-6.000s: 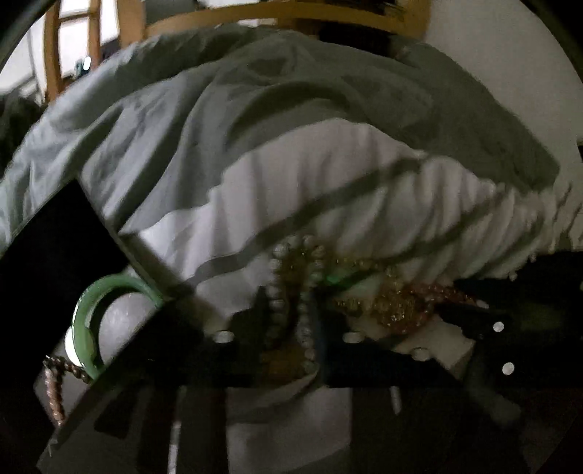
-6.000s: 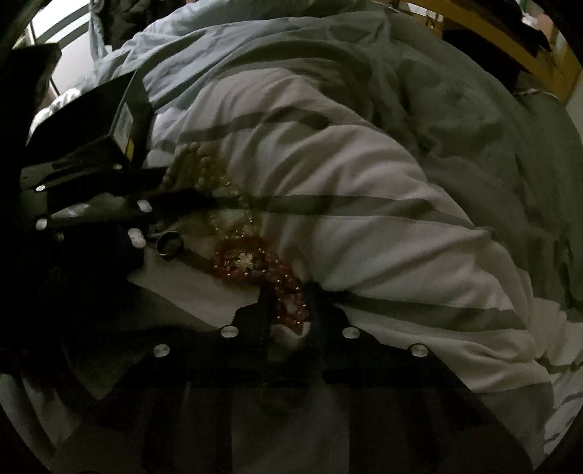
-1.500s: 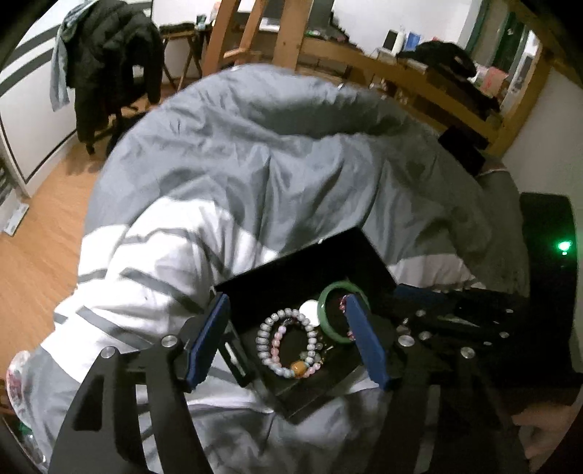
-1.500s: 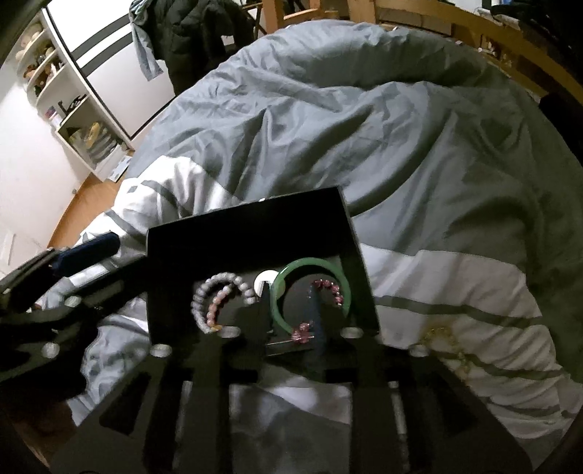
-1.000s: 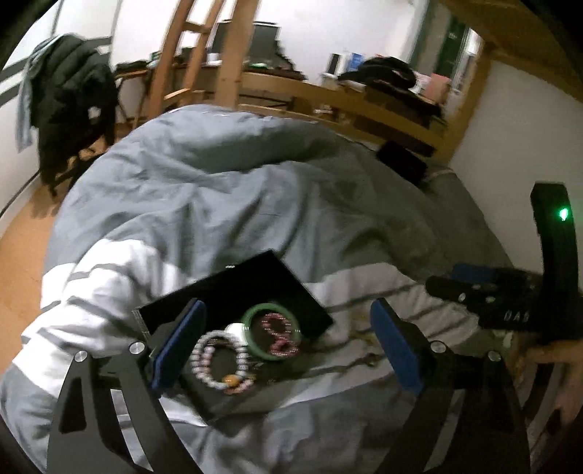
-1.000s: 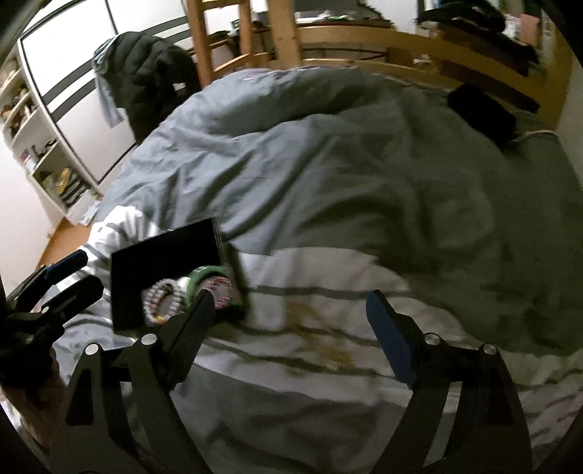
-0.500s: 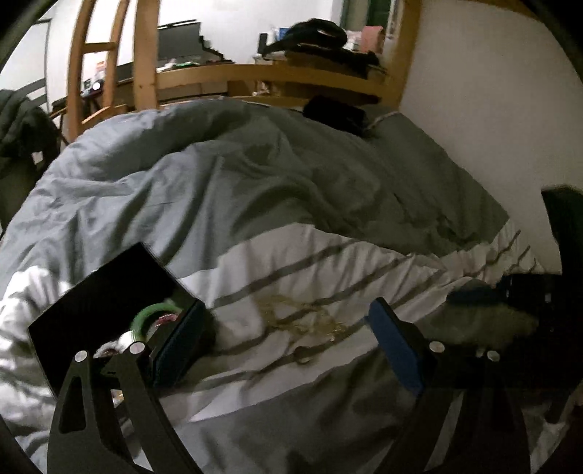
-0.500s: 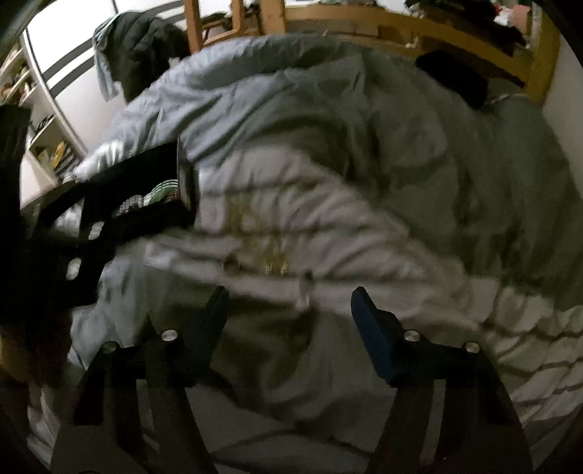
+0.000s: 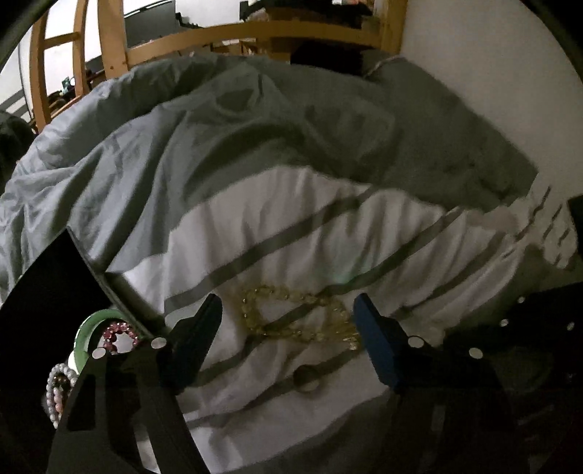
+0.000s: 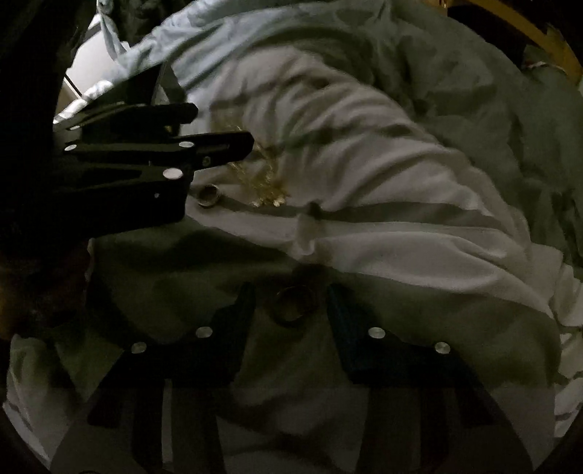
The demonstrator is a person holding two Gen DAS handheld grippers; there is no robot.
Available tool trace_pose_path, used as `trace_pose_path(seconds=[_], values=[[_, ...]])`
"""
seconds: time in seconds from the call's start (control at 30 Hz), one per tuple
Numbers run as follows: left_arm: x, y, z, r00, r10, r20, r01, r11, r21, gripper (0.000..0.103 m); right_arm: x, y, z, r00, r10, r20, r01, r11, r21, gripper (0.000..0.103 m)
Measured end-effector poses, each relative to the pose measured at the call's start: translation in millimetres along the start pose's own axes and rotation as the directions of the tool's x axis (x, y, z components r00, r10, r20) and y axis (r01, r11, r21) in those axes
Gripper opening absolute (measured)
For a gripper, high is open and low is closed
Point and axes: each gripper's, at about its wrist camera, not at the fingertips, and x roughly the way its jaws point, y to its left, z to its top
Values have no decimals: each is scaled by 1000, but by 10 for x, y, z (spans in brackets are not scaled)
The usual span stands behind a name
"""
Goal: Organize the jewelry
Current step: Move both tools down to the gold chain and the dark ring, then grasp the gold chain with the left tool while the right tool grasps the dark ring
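The left gripper [image 9: 288, 328] hovers low over the duvet [image 9: 255, 175], jaws wide apart, with the yellow beads [image 9: 298, 317] lying between its blue pads and touching neither. The right gripper [image 10: 291, 310] is also spread, low over a shadowed fold; a dim ring-like thing [image 10: 293, 304] sits between its fingers, though the dark makes it hard to be sure what it is. The beads lie in a loose loop on the white striped part of the duvet. Near them rests a small metal ring [image 9: 308, 379]. At the left, the black box [image 9: 47, 291] holds a green bangle [image 9: 89, 328], a pink bracelet [image 9: 120, 331] and a pale bead bracelet [image 9: 54, 393]. A wooden bed frame [image 9: 255, 34] stands behind.
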Motion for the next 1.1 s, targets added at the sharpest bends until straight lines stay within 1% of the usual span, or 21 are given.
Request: trace_pose_path(seconds=[0.03, 0.07, 0.1, 0.17, 0.2, 0.23, 0.27, 0.33, 0.37, 0.47, 0.57, 0.7, 1.1], values=[[52, -5, -12, 1000, -3, -12, 3, 1000, 6, 67, 55, 20, 13, 1000, -11, -16, 10, 1000, -13, 38], [124, -5, -33, 1000, -2, -31, 2, 1000, 10, 59, 87, 27, 14, 1000, -18, -24, 17, 1000, -17, 35], [158, -7, -45, 999, 3, -41, -3, 1000, 13, 55, 103, 34, 17, 999, -25, -27, 25, 1000, -19, 28], [244, 15, -83, 997, -7, -71, 7, 1000, 6, 38, 109, 21, 21, 999, -32, -20, 32, 999, -12, 20], [257, 32, -90, 997, -14, -78, 14, 1000, 0, 36, 102, 11, 22, 999, -27, -16, 27, 1000, -5, 20], [253, 57, -90, 997, -20, -77, 19, 1000, -10, 31, 98, 15, 27, 1000, -25, -12, 25, 1000, -2, 20], [243, 75, -88, 997, -27, -76, 25, 1000, -19, 23, 87, 14, 25, 1000, -20, -8, 20, 1000, 1, 20], [244, 119, -85, 996, -41, -84, 38, 998, -40, 12, 54, -4, 17, 1000, -9, 4, 9, 1000, 9, 20], [246, 138, -87, 995, -45, -85, 41, 998, -45, 8, 29, -17, 16, 1000, -2, 13, 2, 1000, 17, 20], [208, 150, -91, 996, -49, -81, 45, 998, -47, 8, -54, -54, 14, 999, 18, 44, -20, 999, 41, 20], [123, 153, -71, 997, -45, -60, 42, 998, -46, 8, -119, -84, 11, 997, 31, 69, -35, 998, 52, 20], [10, 169, -25, 998, -55, -31, 53, 997, -54, 8, -194, -79, 4, 994, 32, 105, -37, 998, 42, 20], [-389, 227, 84, 998, -56, 34, 59, 995, -84, 8, -311, -110, 24, 986, 21, 163, -31, 998, 55, 20]])
